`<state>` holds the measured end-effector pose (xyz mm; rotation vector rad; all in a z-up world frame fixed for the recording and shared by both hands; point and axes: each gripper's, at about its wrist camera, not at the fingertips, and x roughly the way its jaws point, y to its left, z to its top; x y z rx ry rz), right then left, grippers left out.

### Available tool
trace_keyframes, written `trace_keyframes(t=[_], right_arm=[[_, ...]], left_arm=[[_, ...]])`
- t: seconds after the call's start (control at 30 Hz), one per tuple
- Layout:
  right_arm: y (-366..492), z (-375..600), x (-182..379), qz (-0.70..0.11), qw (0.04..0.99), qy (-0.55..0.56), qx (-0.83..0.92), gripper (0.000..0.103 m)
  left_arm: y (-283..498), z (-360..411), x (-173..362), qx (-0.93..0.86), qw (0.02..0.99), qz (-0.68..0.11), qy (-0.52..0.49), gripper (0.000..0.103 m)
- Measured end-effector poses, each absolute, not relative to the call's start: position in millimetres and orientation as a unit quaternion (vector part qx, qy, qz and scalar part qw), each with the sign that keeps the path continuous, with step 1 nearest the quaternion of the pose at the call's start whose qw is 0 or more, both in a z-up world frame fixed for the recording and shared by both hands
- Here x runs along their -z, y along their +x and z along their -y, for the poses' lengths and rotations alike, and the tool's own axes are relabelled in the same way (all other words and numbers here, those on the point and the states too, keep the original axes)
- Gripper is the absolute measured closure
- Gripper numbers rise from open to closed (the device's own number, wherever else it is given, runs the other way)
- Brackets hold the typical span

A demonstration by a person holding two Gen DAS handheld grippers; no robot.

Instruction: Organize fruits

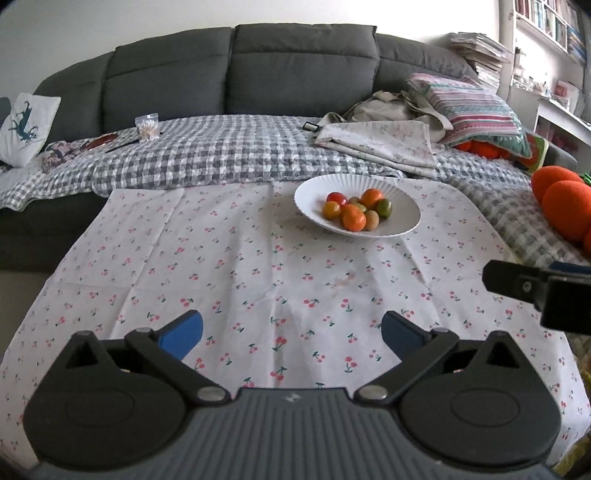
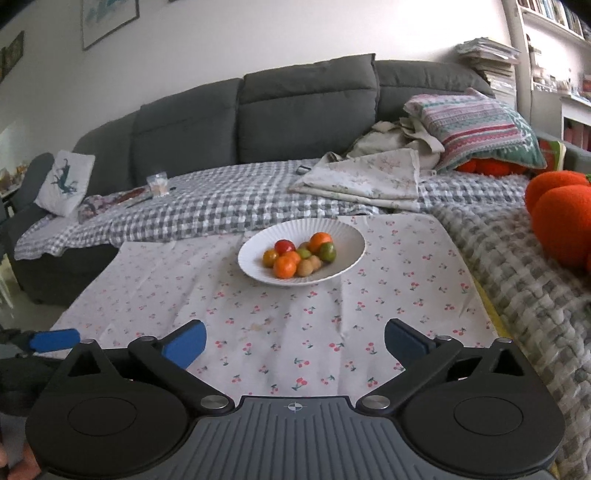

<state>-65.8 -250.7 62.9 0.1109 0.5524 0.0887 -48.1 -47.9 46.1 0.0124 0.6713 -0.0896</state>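
While both claws hang spread and empty over the cherry-print cloth (image 1: 258, 266), only the left view catches the right claw (image 1: 491, 278); the right view alone shows the left claw (image 2: 55, 339) and wall pictures (image 2: 110, 22). Beyond bare cloth: white bowl (image 2: 343, 236) holding fruits (image 2: 299, 258). Behind it, sofa (image 2: 306, 110).

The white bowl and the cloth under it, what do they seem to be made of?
The bowl looks like matte ceramic, perhaps plastic: fine ribbing along its rim, no shine. The cloth looks like thin woven cotton with a cherry print: it shows fold creases and small wrinkles.
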Motion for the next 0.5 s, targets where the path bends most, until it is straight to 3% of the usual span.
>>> trace_keyframes(t=[0.5], right_arm=[[-60.4, 244.9, -54.9, -0.292, 0.955, 0.044, -0.026, 0.0]], left_arm=[[-48.9, 44.3, -44.1, 0.053, 0.943, -0.328, -0.009, 0.001]])
